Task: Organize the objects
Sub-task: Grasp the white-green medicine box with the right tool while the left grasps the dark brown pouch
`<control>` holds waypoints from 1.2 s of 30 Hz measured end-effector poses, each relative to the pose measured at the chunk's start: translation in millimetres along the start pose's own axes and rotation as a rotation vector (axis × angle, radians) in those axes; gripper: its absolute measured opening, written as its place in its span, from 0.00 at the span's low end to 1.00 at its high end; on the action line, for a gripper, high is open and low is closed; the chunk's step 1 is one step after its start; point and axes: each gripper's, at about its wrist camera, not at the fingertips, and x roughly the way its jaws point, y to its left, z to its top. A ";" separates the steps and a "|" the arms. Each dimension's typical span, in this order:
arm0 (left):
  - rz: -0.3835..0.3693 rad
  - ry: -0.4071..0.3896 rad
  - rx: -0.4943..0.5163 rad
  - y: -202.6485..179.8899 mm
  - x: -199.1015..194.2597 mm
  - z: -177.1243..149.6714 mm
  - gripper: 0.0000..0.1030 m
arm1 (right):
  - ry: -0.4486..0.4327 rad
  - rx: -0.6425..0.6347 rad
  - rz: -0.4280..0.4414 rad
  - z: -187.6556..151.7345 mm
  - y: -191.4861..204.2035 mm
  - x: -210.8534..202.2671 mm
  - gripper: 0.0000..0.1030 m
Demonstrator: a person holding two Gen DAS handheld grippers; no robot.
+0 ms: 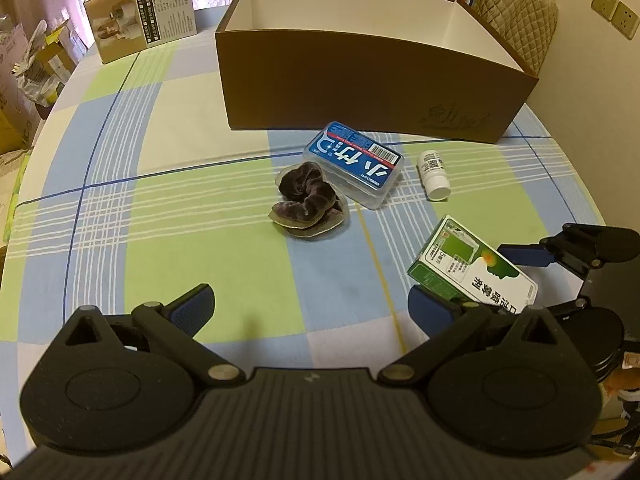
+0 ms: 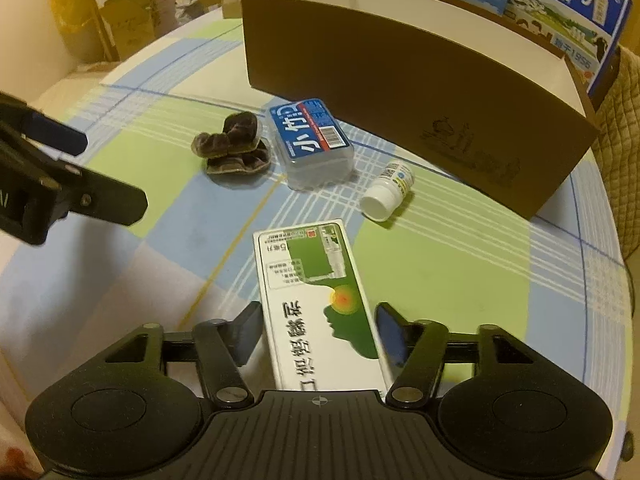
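Now the green-and-white carton [image 2: 320, 304], lying near the brown box [image 2: 400, 80], is straddled by the half-open right tool [image 2: 316, 332], not yet clamped; closing, then lifting, is called for.

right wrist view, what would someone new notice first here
The green and white carton fills the near foreground, lying on the checked tablecloth between the right gripper's fingers, whose pads sit at its two long sides. Behind it stands the big brown box, open at the top. In front of that box lie a dark scrunchie, a blue-labelled clear case and a small white bottle on its side.
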 end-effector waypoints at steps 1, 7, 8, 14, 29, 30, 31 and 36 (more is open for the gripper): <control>-0.001 0.001 0.000 0.3 1.0 0.4 0.98 | 0.000 -0.002 0.007 -0.7 -1.3 -0.7 0.54; -0.012 0.000 0.006 4.1 8.7 3.3 0.95 | 0.011 0.052 -0.002 -9.8 -15.6 -8.6 0.53; -0.010 -0.003 0.009 4.9 10.3 4.1 0.94 | 0.014 0.070 -0.010 -12.2 -19.9 -10.6 0.53; 0.003 -0.018 0.040 8.7 23.8 11.9 0.90 | 0.022 0.208 -0.090 -27.6 -55.9 -21.9 0.53; -0.025 -0.017 0.156 4.8 78.9 54.4 0.84 | 0.044 0.421 -0.189 -36.2 -115.0 -22.8 0.53; -0.023 -0.012 0.163 3.8 82.4 56.0 0.83 | 0.045 0.421 -0.190 -35.9 -115.0 -22.7 0.53; -0.021 -0.006 0.170 3.4 86.4 57.8 0.82 | 0.047 0.421 -0.190 -35.4 -114.8 -21.5 0.53; -0.032 0.011 0.194 1.3 100.3 63.0 0.68 | 0.052 0.427 -0.186 -34.2 -114.9 -19.1 0.53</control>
